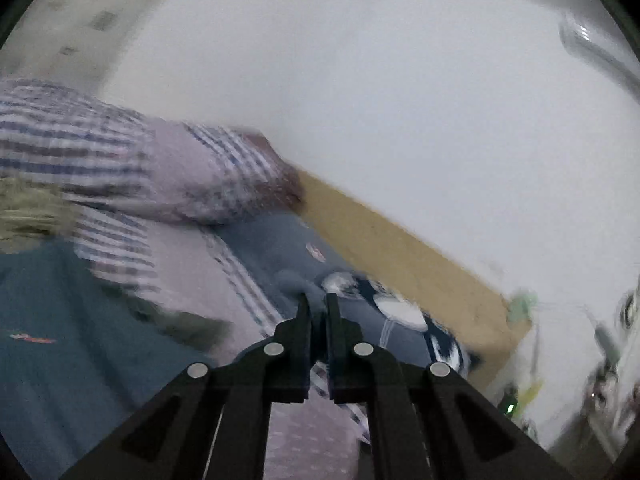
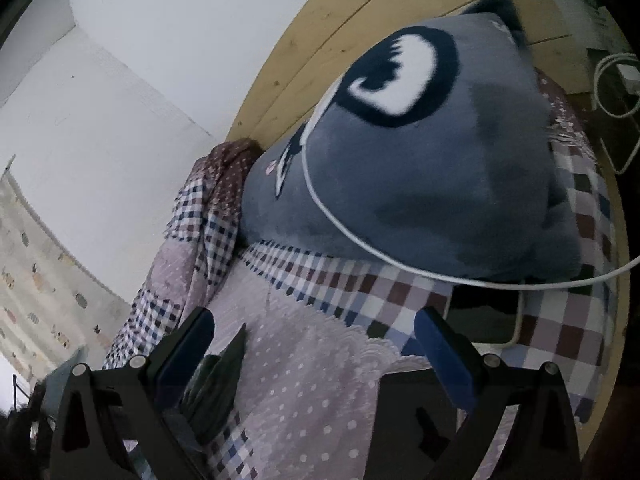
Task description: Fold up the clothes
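Left gripper [image 1: 318, 300]: fingers nearly pressed together, a narrow gap between them, tips over a grey-blue plush pillow [image 1: 280, 248]; whether they pinch fabric cannot be told in the blurred view. Right gripper [image 2: 316, 324]: fingers spread wide and empty above the dotted pink bedspread [image 2: 304, 380], with a dark garment [image 2: 218, 376] lying just beside its left finger. Teal garment [image 1: 80, 352] spread on the bed near the left edge, pillow at the wooden headboard [image 2: 360, 12], white cable [image 2: 340, 224] draped across it.
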